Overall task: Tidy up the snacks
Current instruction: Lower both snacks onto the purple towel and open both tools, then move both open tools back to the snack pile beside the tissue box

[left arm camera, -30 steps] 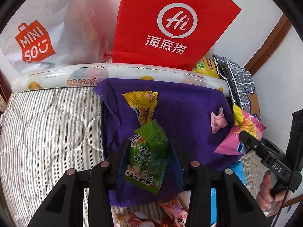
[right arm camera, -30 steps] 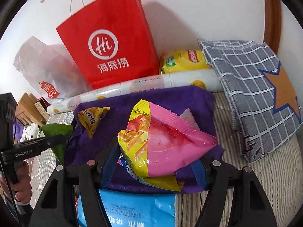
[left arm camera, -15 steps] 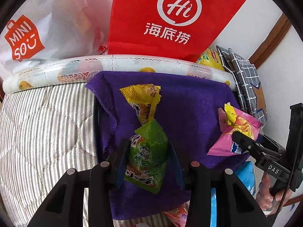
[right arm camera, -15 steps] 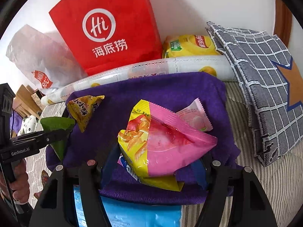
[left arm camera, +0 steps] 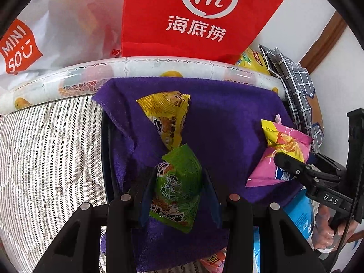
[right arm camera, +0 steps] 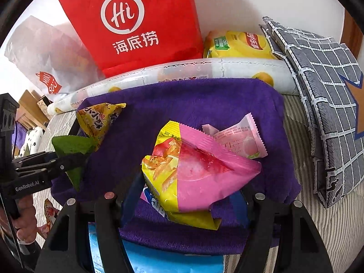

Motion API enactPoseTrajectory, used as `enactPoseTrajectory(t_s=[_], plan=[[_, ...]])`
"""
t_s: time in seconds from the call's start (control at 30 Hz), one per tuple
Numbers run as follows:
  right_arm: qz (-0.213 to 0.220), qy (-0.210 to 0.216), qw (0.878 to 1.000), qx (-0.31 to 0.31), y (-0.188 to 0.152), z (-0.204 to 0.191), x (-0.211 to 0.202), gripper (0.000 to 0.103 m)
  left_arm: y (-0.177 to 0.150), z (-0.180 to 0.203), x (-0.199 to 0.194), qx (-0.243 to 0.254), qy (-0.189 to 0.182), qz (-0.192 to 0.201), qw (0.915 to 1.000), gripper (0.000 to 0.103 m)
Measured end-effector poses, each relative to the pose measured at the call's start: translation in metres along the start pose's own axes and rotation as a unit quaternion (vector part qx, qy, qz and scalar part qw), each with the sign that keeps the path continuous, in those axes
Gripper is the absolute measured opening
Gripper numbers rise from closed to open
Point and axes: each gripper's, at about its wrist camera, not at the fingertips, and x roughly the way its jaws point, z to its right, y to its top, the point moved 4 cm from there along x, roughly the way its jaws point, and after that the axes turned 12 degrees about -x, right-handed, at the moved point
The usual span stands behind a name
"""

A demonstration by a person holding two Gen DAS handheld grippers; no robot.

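Now your left gripper (left arm camera: 177,195) pinches the green snack packet (left arm camera: 176,188) over the purple cloth (left arm camera: 227,122); your right gripper (right arm camera: 188,195) clamps the pink-and-yellow bag (right arm camera: 198,173). Only the right view reveals the pale pink sachet (right arm camera: 241,138) behind it.

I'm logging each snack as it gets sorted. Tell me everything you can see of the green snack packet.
The green snack packet is a small glossy foil pouch, puffed, with a crimped, zigzag-cut top edge and a cartoon figure printed above dark lettering on its front. It stands roughly upright, clamped on both sides by the left gripper, over the purple towel. Its top corner sits right by the lower tip of the yellow snack packet; whether they touch is unclear. The right wrist view shows its plain green top.
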Motion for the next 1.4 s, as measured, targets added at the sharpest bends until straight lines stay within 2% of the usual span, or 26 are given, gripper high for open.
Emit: enactPoseTrajectory(t_s=[0.33, 0.37, 0.47, 0.53, 0.9, 1.03, 1.07, 1.13, 1.23, 1.4], plan=[[-0.019, -0.009, 1.0, -0.005, -0.004, 0.005, -0.002, 0.071, -0.001, 0.0, 0.004, 0.0, 0.004, -0.006, 1.0, 0.04], [-0.019, -0.012, 1.0, -0.006, -0.004, 0.005, -0.004, 0.072, -0.001, 0.0, 0.004, 0.0, 0.004, -0.007, 1.0, 0.041], [-0.018, -0.027, 0.999, -0.008, -0.008, 0.009, -0.013, 0.08, -0.003, 0.0, 0.001, -0.002, 0.016, -0.007, 0.9998, 0.059], [-0.016, -0.036, 0.999, -0.002, -0.01, 0.015, -0.022, 0.08, -0.004, -0.001, -0.005, 0.001, 0.021, -0.001, 0.9998, 0.06], [0.049, -0.071, 0.996, 0.029, -0.027, 0.022, -0.087, 0.08, -0.019, 0.001, -0.058, 0.011, 0.033, 0.038, 0.9987, 0.062], [0.058, -0.094, 0.994, 0.026, -0.041, 0.018, -0.108, 0.081, -0.034, 0.001, -0.081, 0.014, 0.043, 0.052, 0.9976, 0.068], [0.058, -0.098, 0.993, 0.026, -0.044, 0.016, -0.114, 0.085, -0.037, 0.001, -0.085, 0.014, 0.045, 0.053, 0.9975, 0.069], [0.062, -0.104, 0.992, 0.031, -0.051, 0.014, -0.124, 0.089, -0.044, 0.001, -0.094, 0.016, 0.057, 0.057, 0.9966, 0.072], [0.079, -0.109, 0.99, 0.037, -0.064, 0.012, -0.141, 0.089, -0.056, 0.001, -0.109, 0.021, 0.076, 0.075, 0.9941, 0.075], [0.083, -0.117, 0.989, 0.042, -0.087, 0.008, -0.16, 0.089, -0.076, 0.0, -0.133, 0.028, 0.054, 0.096, 0.9935, 0.076]])
